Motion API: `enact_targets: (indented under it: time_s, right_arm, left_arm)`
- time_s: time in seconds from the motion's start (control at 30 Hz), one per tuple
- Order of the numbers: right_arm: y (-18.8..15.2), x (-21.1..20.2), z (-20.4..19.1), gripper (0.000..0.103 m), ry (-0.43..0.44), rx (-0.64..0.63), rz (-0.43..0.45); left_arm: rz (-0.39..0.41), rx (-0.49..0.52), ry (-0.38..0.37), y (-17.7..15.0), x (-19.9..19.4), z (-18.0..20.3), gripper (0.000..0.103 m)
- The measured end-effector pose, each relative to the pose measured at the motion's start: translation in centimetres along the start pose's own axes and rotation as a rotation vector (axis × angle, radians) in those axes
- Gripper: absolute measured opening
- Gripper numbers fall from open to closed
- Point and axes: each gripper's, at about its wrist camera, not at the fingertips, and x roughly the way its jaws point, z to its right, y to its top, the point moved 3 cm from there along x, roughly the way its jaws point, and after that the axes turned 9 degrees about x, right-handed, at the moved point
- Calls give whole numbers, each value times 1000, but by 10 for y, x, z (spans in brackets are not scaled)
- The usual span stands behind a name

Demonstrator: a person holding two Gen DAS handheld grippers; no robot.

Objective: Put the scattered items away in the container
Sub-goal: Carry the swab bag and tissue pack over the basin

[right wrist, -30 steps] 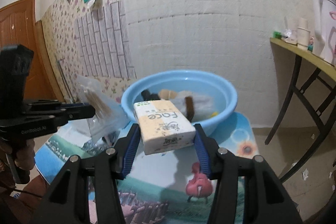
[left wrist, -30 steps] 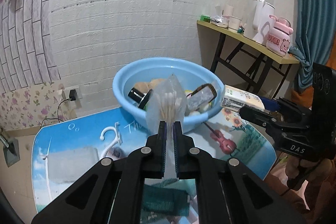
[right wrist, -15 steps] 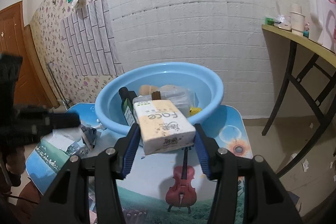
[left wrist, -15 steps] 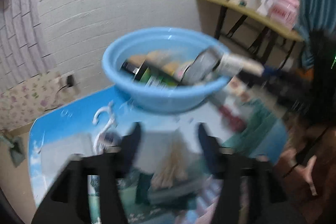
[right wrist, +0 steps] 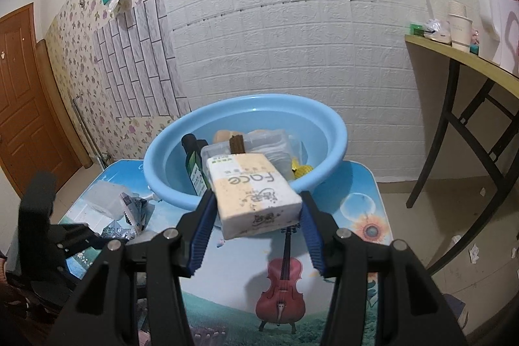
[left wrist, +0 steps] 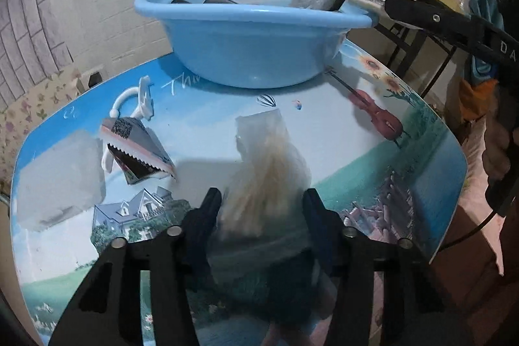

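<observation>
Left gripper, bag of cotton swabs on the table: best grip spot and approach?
Grip the bag of cotton swabs across its bulging middle, where the sticks bunch up, coming from above and the near edge. It lies flat and lengthwise between the jaws of the left gripper, which have just been closing; the far end is empty, limp film.

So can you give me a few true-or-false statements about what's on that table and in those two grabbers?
1. The right gripper is clamped on a tissue pack. True.
2. The blue basin is empty. False: a dark bottle and a clear box lie in it.
3. The bag of cotton swabs is in the basin. False: it lies on the table, between the left gripper's jaws.
4. A white hook lies on the table. True.
</observation>
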Motion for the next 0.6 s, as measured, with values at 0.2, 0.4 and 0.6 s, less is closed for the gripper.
enact_targets:
  time_s: [0.2, 0.4, 0.6]
  right_arm:
    - [0, 0, 0, 50, 1, -2, 1]
    - [0, 1, 0, 50, 1, -2, -1]
    - [0, 1, -1, 50, 3, -3, -1]
  left_arm:
    - [82, -20, 4, 9, -23, -7, 17]
    - [196, -40, 4, 32, -61, -14, 14]
    - [259, -63, 10, 49, -82, -23, 14]
